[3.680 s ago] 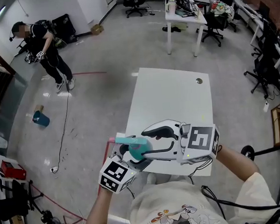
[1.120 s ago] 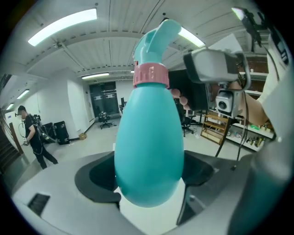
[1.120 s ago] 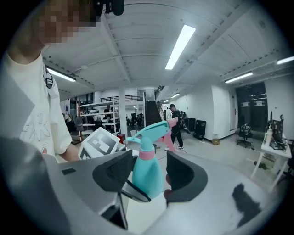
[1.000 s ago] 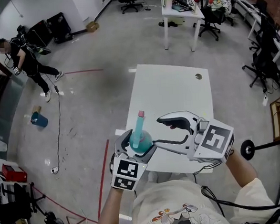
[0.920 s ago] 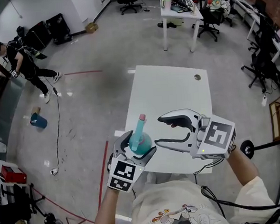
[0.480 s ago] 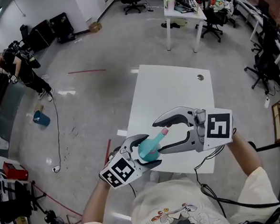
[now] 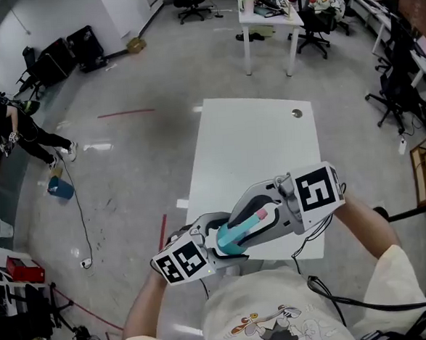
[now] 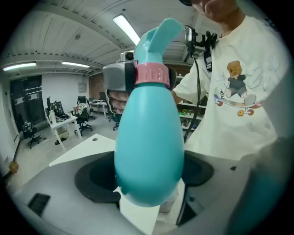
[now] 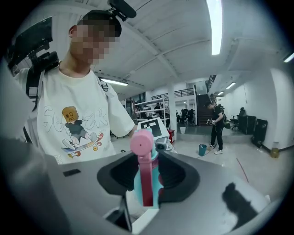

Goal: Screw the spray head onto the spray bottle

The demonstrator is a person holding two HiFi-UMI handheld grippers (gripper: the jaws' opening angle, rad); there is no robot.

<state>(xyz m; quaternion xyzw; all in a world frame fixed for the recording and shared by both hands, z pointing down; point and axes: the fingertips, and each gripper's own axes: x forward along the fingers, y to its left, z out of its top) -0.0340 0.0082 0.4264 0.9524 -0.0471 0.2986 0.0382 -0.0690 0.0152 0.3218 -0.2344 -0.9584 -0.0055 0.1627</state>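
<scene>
Pink collar (image 8: 151,74), sharp in left gripper view, unclear overhead

Grey glossy floor (image 7: 139,156); white table (image 7: 258,144); black office chairs (image 7: 311,26) beyond.

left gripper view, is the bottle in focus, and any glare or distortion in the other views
Left gripper view: the spray bottle is sharp up close, the fisheye rim goes black, the ceiling lamp glares. Right gripper view: the spray head is slightly soft, a light strip is blown out. Head view: evenly lit, edges bend.
</scene>
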